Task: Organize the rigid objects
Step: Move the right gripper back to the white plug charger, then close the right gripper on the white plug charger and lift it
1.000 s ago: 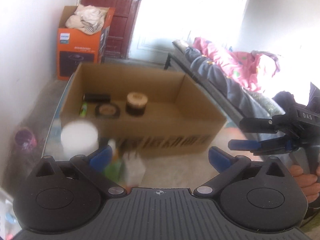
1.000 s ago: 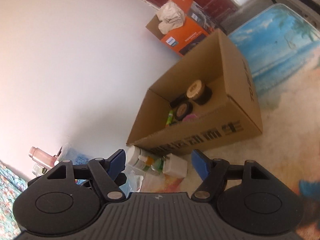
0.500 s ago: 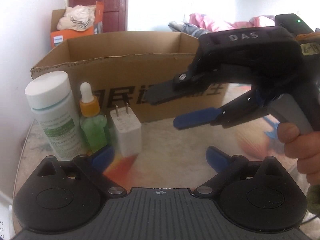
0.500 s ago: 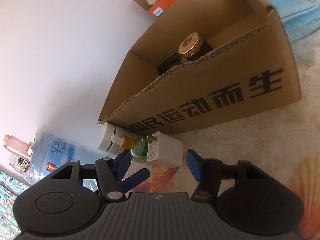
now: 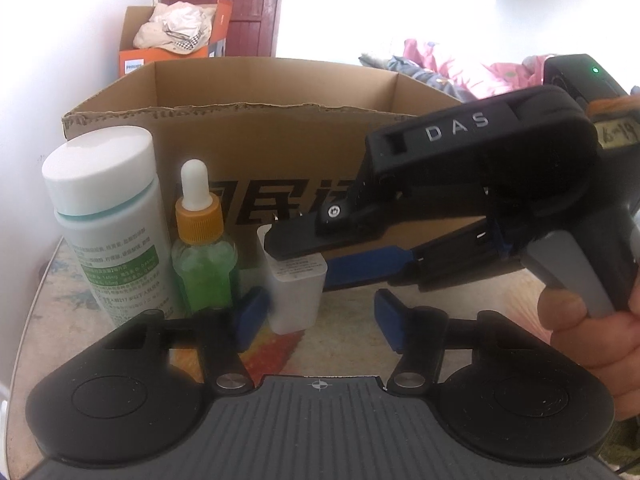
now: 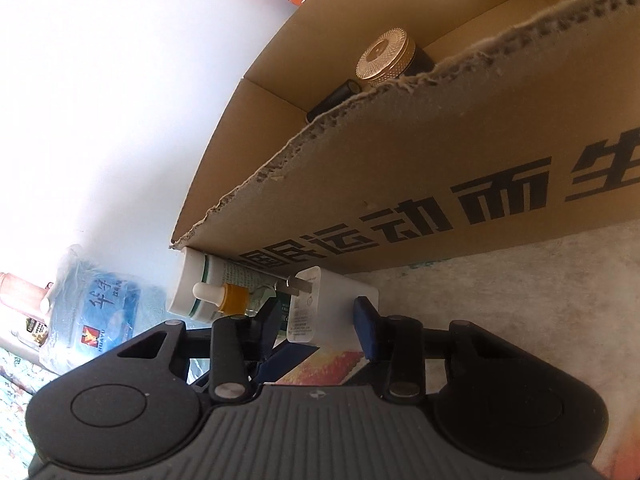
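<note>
A white plug charger (image 5: 296, 300) stands on the patterned mat in front of an open cardboard box (image 5: 280, 136). Left of it stand a green dropper bottle (image 5: 204, 264) and a white capped bottle (image 5: 108, 216). My right gripper (image 6: 318, 324) comes in from the right. Its jaws are closing with the charger (image 6: 340, 300) between them, and a small gap still shows at the left pad. My left gripper (image 5: 320, 320) sits low just before the charger. Its jaws are closing too, with the charger's base near the left fingertip (image 5: 250, 316) and untouched.
Inside the box (image 6: 400, 168) are a gold-lidded jar (image 6: 384, 60) and a dark tube (image 6: 336, 96). A water jug (image 6: 104, 300) stands left of the bottles by the white wall. An orange carton with cloth (image 5: 168, 52) and pink bedding (image 5: 460, 68) lie beyond.
Both grippers have come down and closer to the items in front of the box. The right gripper has moved in around the charger. Both pairs of jaws have narrowed.
</note>
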`<state>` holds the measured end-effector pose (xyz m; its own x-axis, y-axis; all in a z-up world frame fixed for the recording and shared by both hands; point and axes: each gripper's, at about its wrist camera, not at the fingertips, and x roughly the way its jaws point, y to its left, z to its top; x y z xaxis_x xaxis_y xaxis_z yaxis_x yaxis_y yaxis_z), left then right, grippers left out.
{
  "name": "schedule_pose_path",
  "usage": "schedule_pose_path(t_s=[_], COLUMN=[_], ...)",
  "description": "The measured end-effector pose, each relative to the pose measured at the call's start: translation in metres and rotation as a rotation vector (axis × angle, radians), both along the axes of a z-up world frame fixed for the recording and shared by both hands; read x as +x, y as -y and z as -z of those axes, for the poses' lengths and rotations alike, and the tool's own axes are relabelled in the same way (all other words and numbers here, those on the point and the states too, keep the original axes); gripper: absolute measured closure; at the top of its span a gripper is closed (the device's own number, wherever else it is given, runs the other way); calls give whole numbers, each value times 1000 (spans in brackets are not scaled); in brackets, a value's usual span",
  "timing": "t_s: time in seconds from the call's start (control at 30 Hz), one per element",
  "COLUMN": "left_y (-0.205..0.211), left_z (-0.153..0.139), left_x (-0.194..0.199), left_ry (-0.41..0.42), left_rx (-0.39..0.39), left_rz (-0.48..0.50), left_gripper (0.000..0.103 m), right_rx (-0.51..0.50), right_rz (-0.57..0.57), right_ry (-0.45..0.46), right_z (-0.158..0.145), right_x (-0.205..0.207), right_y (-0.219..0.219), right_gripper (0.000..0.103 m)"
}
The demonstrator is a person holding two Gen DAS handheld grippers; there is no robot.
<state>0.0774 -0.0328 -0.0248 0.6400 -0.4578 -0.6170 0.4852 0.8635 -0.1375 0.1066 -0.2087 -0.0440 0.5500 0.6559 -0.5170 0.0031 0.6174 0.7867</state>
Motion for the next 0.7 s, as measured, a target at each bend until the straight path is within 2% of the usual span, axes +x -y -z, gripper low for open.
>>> schedule_pose_path(t_s=[0.27,0.7], left_y=[12,44], left_z=[0,4], left_x=[-7,-36], left_ry=[-4,-29], left_rx=[-1,-6], left_rz=[88,298], left_gripper=[44,44], right_rx=[3,22], right_rz=[38,170], right_ry=[-7,-31], right_z=[0,2], right_x=[-20,-99], right_y=[19,68], right_gripper=[60,60])
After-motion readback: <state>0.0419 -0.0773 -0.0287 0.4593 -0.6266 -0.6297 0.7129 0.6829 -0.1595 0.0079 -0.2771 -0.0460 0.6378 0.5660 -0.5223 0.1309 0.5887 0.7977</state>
